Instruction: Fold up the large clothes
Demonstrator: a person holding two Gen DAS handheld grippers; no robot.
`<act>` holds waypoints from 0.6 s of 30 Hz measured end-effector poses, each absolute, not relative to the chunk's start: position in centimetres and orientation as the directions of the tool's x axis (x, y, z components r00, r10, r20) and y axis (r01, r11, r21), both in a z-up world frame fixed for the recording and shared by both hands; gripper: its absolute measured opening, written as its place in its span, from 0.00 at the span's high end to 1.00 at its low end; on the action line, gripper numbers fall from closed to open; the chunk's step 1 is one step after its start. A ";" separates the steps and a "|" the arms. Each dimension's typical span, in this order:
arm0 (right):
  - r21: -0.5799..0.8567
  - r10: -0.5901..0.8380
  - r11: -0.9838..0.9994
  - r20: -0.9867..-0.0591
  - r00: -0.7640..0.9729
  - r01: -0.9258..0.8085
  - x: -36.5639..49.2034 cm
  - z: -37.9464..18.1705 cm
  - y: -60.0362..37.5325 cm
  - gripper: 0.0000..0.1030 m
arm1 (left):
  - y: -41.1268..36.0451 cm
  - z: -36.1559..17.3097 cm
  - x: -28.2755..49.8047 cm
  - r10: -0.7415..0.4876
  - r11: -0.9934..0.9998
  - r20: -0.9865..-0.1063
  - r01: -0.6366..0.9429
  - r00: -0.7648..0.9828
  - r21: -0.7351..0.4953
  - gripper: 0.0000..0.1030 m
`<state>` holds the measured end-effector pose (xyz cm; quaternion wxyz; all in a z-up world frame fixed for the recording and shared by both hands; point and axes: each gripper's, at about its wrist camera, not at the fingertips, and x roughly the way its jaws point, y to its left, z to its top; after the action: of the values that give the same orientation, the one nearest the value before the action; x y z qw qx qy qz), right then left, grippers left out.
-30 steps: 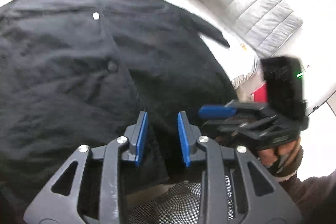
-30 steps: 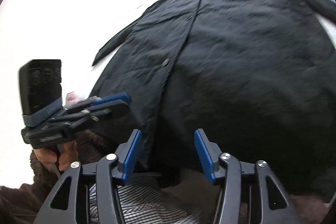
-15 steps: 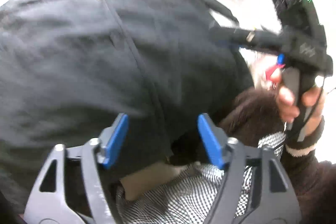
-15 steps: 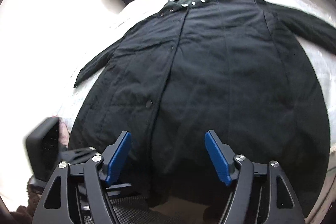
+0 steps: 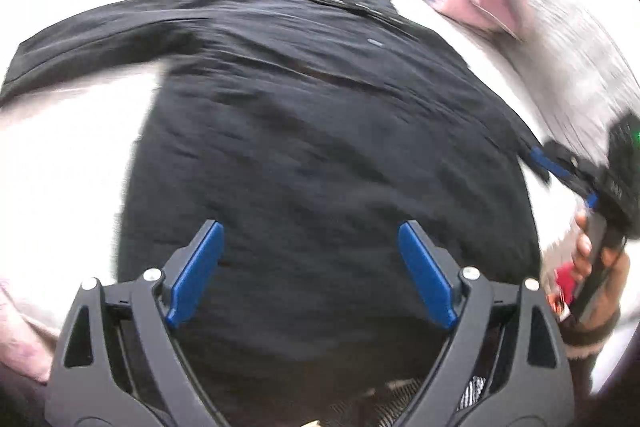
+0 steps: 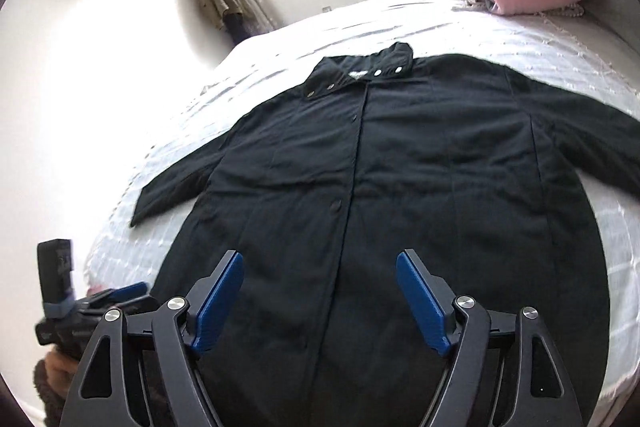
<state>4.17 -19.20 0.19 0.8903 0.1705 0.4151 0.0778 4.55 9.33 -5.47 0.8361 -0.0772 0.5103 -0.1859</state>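
Both tools are wide apart now and holding nothing. The left tool (image 5: 308, 271) was nearly pinched together down at the hem a second ago, and the right tool (image 6: 318, 301) has spread too. Both have also pulled up and back, so the whole long black button-front coat (image 6: 380, 195) fits in the right view. My guess: the laying-out and smoothing part is finished and the actual folding hasn't started.

That coat is spread flat, front up, on the white textured bedspread (image 6: 500, 39), collar pointing away, both sleeves splayed out to the sides. Its hem sits right under the two tools, with the button placket running roughly between the right one's blue pads (image 6: 220, 299). From the left view, the right tool (image 5: 560, 171) hangs off by the coat's right edge, near that sleeve, so a sleeve fold looks like the likely next move.
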 end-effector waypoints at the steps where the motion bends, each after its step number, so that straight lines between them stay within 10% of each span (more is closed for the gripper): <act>1: 0.348 0.256 0.937 -0.718 0.648 0.015 5.0 0.0 -19.3 0.22 | 10.6 -5.6 5.3 -0.374 0.927 -0.826 0.195 0.422 -0.320 0.13; 18: 0.256 0.203 0.966 -0.820 0.534 0.025 11.8 -7.9 -20.4 0.18 | 27.3 -10.5 18.0 -0.098 0.900 -0.830 -0.307 0.548 -0.309 0.13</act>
<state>11.79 -20.37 -7.93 0.8677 0.1190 0.4798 0.0514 17.95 27.34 -10.52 0.8533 -0.2148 0.4712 0.0610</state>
